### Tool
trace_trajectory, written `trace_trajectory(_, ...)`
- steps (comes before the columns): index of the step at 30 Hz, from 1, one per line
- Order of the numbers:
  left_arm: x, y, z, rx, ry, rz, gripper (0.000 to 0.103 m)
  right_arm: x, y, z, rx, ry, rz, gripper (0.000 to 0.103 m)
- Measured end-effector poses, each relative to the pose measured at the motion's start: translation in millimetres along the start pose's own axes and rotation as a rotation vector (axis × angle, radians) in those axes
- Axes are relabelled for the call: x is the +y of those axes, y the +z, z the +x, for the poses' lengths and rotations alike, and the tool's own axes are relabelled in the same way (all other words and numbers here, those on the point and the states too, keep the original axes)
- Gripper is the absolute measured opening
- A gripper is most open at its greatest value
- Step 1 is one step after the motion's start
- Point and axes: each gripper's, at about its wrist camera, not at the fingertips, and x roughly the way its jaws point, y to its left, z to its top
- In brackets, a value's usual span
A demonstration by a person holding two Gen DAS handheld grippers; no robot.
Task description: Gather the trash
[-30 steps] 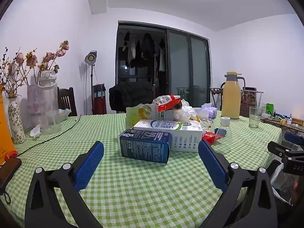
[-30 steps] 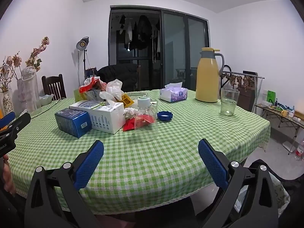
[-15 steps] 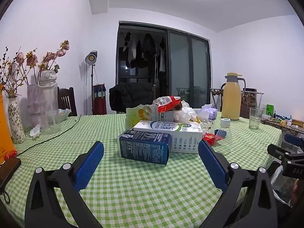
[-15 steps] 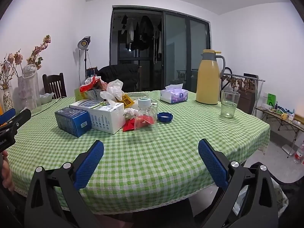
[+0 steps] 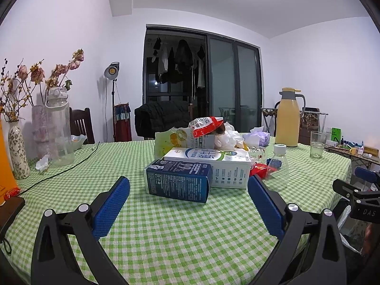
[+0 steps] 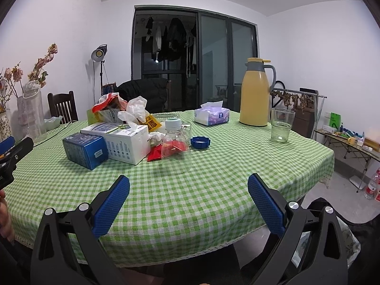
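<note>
A heap of trash lies mid-table: a dark blue carton [image 5: 178, 181] [image 6: 85, 149] lying on its side, a white carton [image 5: 213, 166] [image 6: 121, 140] behind it, a clear plastic bottle [image 5: 277, 168] [image 6: 174, 140] with a white cap, a red wrapper [image 6: 166, 150], a blue lid [image 6: 200, 142], crumpled white plastic [image 6: 134, 109] and snack bags [image 5: 206, 124]. My left gripper [image 5: 188, 201] is open, just short of the blue carton, nothing between its fingers. My right gripper [image 6: 188, 201] is open over the table's near edge, well back from the bottle.
The green checked tablecloth [image 6: 213, 178] covers a round table. A yellow thermos jug [image 6: 255, 95], a drinking glass [image 6: 281, 124] and a tissue box [image 6: 211, 116] stand at the back right. Vases with dried flowers [image 5: 16, 147], a large water jug [image 5: 59, 128] and a black cable [image 5: 59, 171] sit left.
Both grippers have edged slightly forward toward the trash heap. Both stay open and nothing on the table has moved.
</note>
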Motion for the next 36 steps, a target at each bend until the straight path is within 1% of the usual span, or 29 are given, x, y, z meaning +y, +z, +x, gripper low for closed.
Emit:
trace_trajectory(8,2.0,2.0,-1.4,-0.011,0.009,0.001,0.096,1.5,2.0,-1.1,-0.006,0.007,-0.01,0.096)
trace_trajectory(13,2.0,1.2,-2.1,-0.01,0.009,0.002,0.096,0.8,0.5,-0.5,-0.007,-0.007,-0.006,0.096)
trace_trajectory(20,1.9,1.6,-1.5,-0.003,0.007,0.0,0.096,2.4,-1.7,-0.1,-0.003,0.003,-0.01,0.096)
trace_trajectory(36,2.0,1.9,-0.8,-0.007,0.012,0.006,0.096,1.9,-2.2,-0.1,-0.005,-0.006,-0.018,0.096)
